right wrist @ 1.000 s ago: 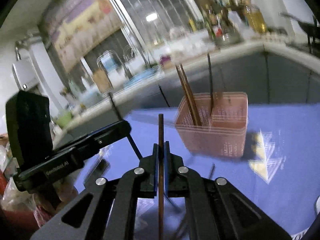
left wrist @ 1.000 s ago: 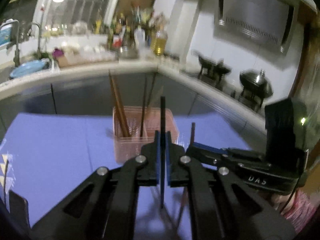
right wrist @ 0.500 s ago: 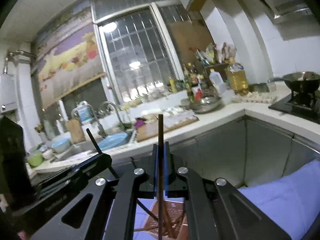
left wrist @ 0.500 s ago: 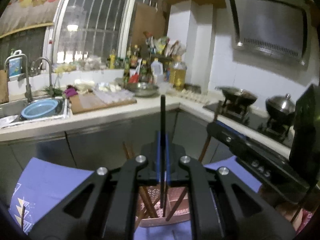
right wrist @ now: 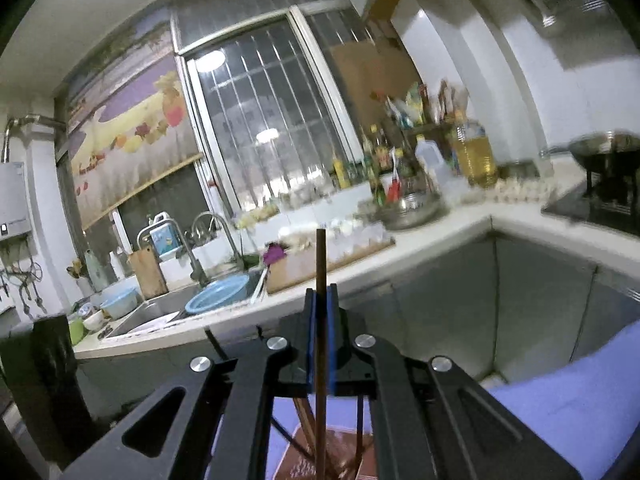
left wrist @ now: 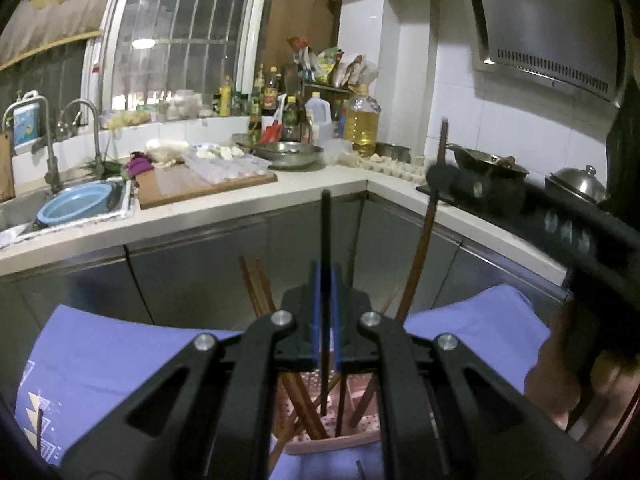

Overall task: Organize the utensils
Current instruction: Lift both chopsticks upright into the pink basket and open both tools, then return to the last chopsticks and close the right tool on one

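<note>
Both chopsticks have dipped into the pink basket (left wrist: 362, 426); left gripper (left wrist: 326, 312) clamps a black chopstick (left wrist: 326, 236), right gripper (right wrist: 319, 332) a brown chopstick (right wrist: 320, 264); only the left view shows the purple cloth (left wrist: 120, 356) fully.

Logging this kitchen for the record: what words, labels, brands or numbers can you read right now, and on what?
No text is readable in either view.
Condiment bottles: labels too small to read.
Oil jug: label unreadable.
Water heater: display too small to read.
</note>
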Demonstrator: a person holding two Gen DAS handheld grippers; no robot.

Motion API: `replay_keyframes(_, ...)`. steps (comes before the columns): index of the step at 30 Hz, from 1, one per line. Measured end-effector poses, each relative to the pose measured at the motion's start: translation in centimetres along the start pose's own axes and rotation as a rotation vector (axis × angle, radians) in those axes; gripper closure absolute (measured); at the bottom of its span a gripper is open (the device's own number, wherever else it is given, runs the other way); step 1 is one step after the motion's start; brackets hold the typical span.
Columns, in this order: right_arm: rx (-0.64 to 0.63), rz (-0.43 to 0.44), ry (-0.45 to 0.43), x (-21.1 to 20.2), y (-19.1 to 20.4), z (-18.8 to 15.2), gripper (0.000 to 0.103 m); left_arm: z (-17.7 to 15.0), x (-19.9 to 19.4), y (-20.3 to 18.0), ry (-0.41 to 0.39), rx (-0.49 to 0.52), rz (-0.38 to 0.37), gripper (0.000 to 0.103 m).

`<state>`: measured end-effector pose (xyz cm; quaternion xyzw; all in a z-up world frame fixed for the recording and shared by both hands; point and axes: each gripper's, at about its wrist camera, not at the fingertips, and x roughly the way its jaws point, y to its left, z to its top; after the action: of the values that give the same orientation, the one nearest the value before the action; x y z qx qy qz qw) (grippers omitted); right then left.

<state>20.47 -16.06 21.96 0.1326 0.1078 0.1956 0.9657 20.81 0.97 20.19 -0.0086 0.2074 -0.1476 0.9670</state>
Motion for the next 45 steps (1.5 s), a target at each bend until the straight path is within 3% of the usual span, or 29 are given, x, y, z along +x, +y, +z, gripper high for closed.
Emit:
replay_keyframes(6, -0.049, -0.018, 0.040, 1.6, 0.4, -2.4, 0.098, -0.9, 0.6, -0.4, 0.026, 0.041, 0.019, 0.099)
replay_keyframes(12, -0.001, -0.002, 0.174, 2.8, -0.5, -7.5, 0.097, -3.5, 2.8, -0.1, 0.163, 0.034, 0.021, 0.098)
replay_keyframes(16, 0.012, 0.018, 0.227, 1.8, 0.2, -8.9, 0.095, -5.2, 2.4, 0.3, 0.210, 0.007, 0.018, 0.098)
replay_keyframes(20, -0.017, 0.027, 0.215, -0.6, 1.8, -8.5, 0.091, -5.2, -0.3, 0.9, 0.186, -0.037, 0.009, 0.098)
replay_keyframes(28, -0.002, 0.109, 0.127, -8.6, 5.1, -5.5, 0.086, -3.1, -10.4, 0.3, 0.024, -0.067, -0.055, 0.098)
replay_keyframes(32, 0.042, 0.135, 0.150, -13.1, 5.1, -8.2, 0.077, -5.5, -14.4, 0.1, 0.005, -0.049, -0.087, 0.098)
replay_keyframes(35, 0.035, 0.090, 0.260, -14.7, 4.7, -13.3, 0.077, -9.9, -15.2, 0.3, 0.067, -0.029, -0.094, 0.098)
replay_keyframes(40, 0.033, -0.046, 0.589, -13.9, 3.6, -25.8, 0.078, -19.5, -12.2, 0.5, 0.304, -0.043, -0.093, 0.098)
replay_keyframes(43, 0.075, -0.065, 0.675, -13.8, 3.2, -29.5, 0.078, -23.8, -10.2, 0.6, 0.446, -0.097, -0.099, 0.098)
replay_keyframes(45, 0.068, -0.073, 0.659, -14.0, 3.5, -30.1, 0.078, -25.4, -9.6, 0.1, 0.488, -0.098, -0.093, 0.098)
